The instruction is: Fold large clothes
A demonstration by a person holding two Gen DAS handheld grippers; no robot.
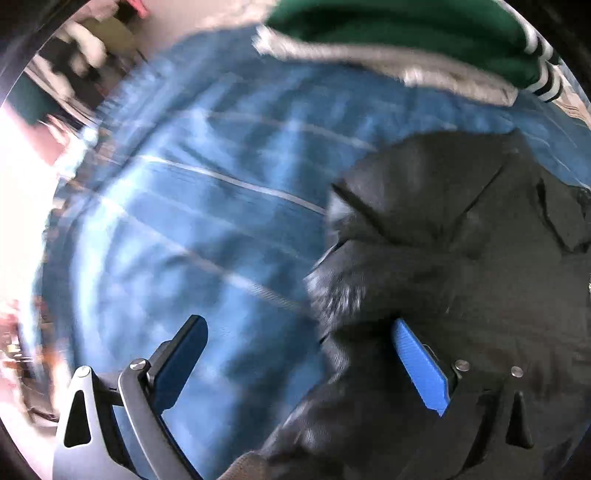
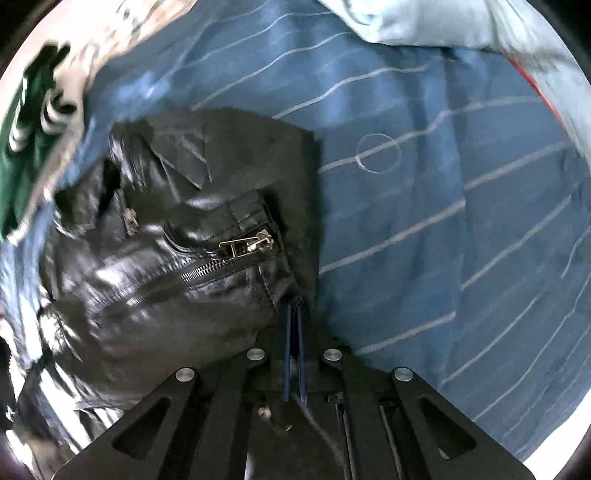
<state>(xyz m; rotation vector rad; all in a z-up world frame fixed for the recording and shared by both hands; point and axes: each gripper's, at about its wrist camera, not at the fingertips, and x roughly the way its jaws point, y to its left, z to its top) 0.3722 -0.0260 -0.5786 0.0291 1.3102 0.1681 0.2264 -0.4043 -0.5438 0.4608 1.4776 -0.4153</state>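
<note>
A black leather jacket (image 1: pixel 461 258) with a silver zipper (image 2: pixel 243 245) lies bunched on a blue striped bedsheet (image 1: pixel 192 229). My left gripper (image 1: pixel 299 354) is open, its blue pads wide apart, over the jacket's left edge; the right pad (image 1: pixel 421 365) sits above the leather, the left pad (image 1: pixel 181 362) above the sheet. My right gripper (image 2: pixel 294 310) is shut on the jacket's edge, near the zipper end, the jacket (image 2: pixel 177 258) hanging to its left.
A green garment with white stripes (image 1: pixel 424 33) on grey cloth (image 1: pixel 369 62) lies at the far side; it also shows in the right wrist view (image 2: pixel 26 140). A pale blue cloth (image 2: pixel 436 22) lies at the sheet's far right. The sheet (image 2: pixel 461 221) stretches to the right.
</note>
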